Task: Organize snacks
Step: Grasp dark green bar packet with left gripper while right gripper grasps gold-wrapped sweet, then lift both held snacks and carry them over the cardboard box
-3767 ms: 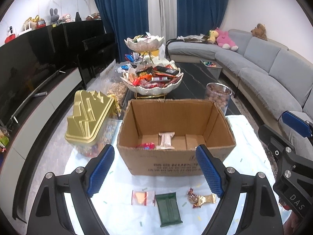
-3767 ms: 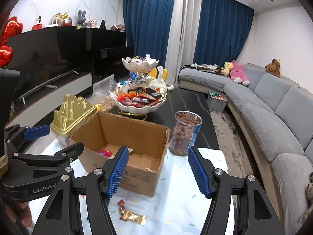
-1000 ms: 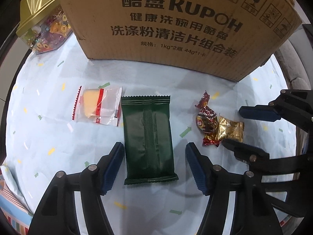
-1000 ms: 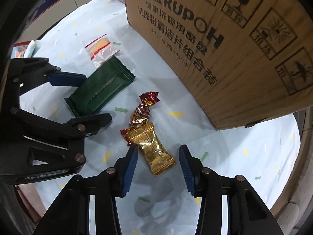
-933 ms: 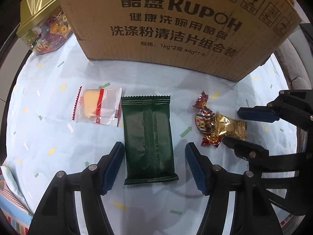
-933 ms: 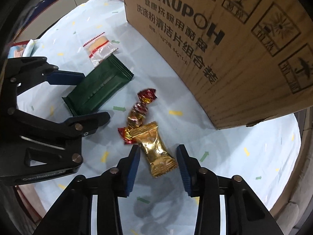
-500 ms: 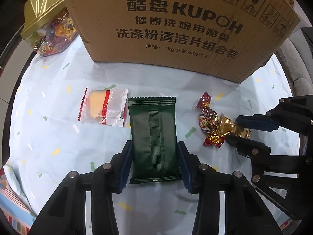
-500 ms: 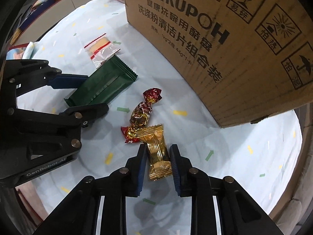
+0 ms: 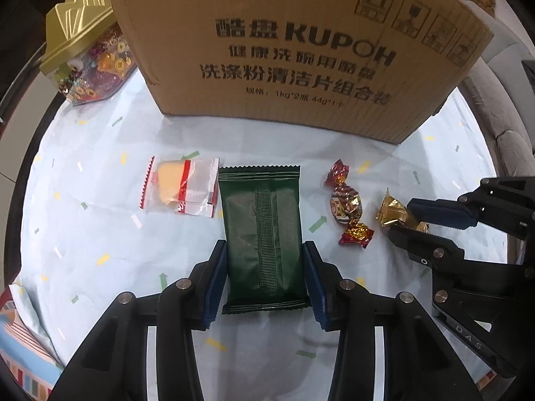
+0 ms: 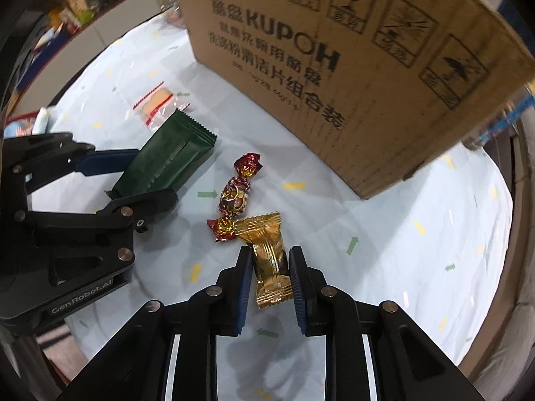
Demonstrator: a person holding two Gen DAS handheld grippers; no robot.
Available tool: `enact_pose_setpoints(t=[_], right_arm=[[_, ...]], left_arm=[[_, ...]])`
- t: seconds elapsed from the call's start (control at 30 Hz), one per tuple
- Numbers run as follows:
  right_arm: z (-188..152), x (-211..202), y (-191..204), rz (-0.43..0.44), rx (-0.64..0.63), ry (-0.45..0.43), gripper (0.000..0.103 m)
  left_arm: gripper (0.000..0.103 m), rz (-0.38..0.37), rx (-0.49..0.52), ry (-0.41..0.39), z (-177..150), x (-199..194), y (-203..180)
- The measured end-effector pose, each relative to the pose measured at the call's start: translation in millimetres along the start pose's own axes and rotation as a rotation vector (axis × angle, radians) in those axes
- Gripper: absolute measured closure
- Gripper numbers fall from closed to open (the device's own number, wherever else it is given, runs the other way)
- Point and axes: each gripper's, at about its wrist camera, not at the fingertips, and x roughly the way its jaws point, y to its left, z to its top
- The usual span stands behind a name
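A dark green snack packet lies on the pale cloth, and my left gripper is shut on its near half, one pad on each long edge. My right gripper is shut on a gold-wrapped candy, also seen from the left wrist as the gold candy between blue pads. A red-and-gold twisted candy lies between the two packets, loose. Left of the green packet lies a clear wrapper with a yellow biscuit. The cardboard box stands just beyond them.
A gold-lidded jar of sweets stands left of the box. The cloth with small confetti marks covers the table; its edge curves round at the left and right. A grey sofa lies past the right edge.
Both grippers came down from above the box to the snacks, then closed: the left onto the green packet, the right onto the gold candy, which has turned a little away from the twisted candy.
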Motion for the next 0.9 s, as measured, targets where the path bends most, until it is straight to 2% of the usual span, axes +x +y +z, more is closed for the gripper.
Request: enact_pose_setpoints(t=[0.3,0.57,0.9], right_arm=[[-8.0,-23.7,-2.7,-0.014,0.129,-0.062,0.079],[-12.1,-62.3,-3.8,-0.032,0.264,-0.159,0.079],[-6.3,-107.6,6.2,-0.069,0.336,-0.261,0.079]], left_arm=[[0.06,-0.014,-0.012,-0.039,-3.4,-27.8,6.1],[0.06,-0.022,-0.019,-0.095,-0.5,-57.6,16.2],[0.06,-0.025,-0.025,-0.171,1.5,-95.8,25.2]])
